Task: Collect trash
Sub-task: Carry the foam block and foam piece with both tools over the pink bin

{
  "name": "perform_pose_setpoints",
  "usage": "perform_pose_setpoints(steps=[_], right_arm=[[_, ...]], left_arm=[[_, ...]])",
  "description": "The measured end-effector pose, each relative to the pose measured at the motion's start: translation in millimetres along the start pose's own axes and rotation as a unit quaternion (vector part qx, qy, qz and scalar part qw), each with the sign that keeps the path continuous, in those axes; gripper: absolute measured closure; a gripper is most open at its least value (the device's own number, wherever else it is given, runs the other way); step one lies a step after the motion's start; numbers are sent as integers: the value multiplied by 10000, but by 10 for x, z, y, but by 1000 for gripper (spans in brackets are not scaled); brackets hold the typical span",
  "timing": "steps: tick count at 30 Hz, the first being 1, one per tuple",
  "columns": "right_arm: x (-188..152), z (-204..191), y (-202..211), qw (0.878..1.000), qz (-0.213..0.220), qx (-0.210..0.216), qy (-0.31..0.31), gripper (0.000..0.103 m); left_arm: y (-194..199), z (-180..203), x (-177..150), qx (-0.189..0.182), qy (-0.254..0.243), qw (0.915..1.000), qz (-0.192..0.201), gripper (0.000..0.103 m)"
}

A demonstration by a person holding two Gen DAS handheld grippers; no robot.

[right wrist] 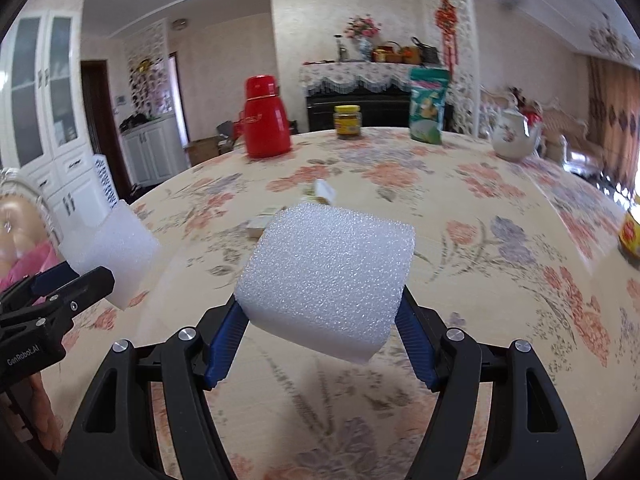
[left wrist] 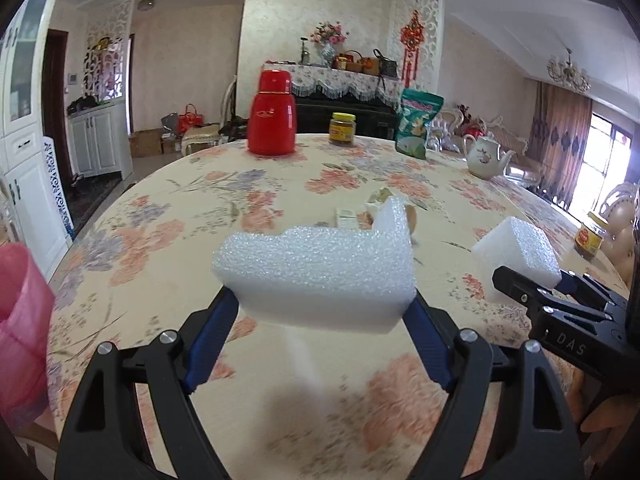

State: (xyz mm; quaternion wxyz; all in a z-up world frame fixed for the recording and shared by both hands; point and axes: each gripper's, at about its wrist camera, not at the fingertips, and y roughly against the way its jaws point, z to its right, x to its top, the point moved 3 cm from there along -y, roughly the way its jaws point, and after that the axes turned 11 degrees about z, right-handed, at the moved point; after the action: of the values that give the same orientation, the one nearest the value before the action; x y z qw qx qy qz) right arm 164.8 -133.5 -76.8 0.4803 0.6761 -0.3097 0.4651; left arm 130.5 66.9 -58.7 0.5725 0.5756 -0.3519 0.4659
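Left gripper clamps notched, pebbly white foam slab; right gripper at 3 o'clock clamps boxy foam block above floral tablecloth.

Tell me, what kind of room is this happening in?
Most likely a home's dining and living room. A big table with a floral cloth holds a red thermos and a teapot, a covered piano stands by the wall, and a chandelier hangs above ornate sofas.

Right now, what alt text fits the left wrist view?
The left gripper holds a notched white foam piece above a floral tablecloth. At right, the right gripper holds a foam block; a pink bag shows at left.
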Motion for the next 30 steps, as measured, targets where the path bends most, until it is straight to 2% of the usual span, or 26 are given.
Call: perform_pose_setpoints(steps=[9, 20, 25, 30], right_arm=[[23, -609, 126, 9976, 15, 447, 524, 36], [116, -1322, 165, 9923, 67, 963, 778, 36], [131, -1816, 108, 9862, 59, 1354, 952, 36], [154, -2407, 3, 9753, -13, 1914, 1098, 36]], left_arm=[[316, -369, -49, 269, 4, 9994, 197, 24], [750, -951, -35, 657, 122, 9965, 497, 24], [976, -1381, -35, 1003, 216, 9927, 636, 24], [1265, -1926, -22, 1510, 428, 9846, 771, 24]])
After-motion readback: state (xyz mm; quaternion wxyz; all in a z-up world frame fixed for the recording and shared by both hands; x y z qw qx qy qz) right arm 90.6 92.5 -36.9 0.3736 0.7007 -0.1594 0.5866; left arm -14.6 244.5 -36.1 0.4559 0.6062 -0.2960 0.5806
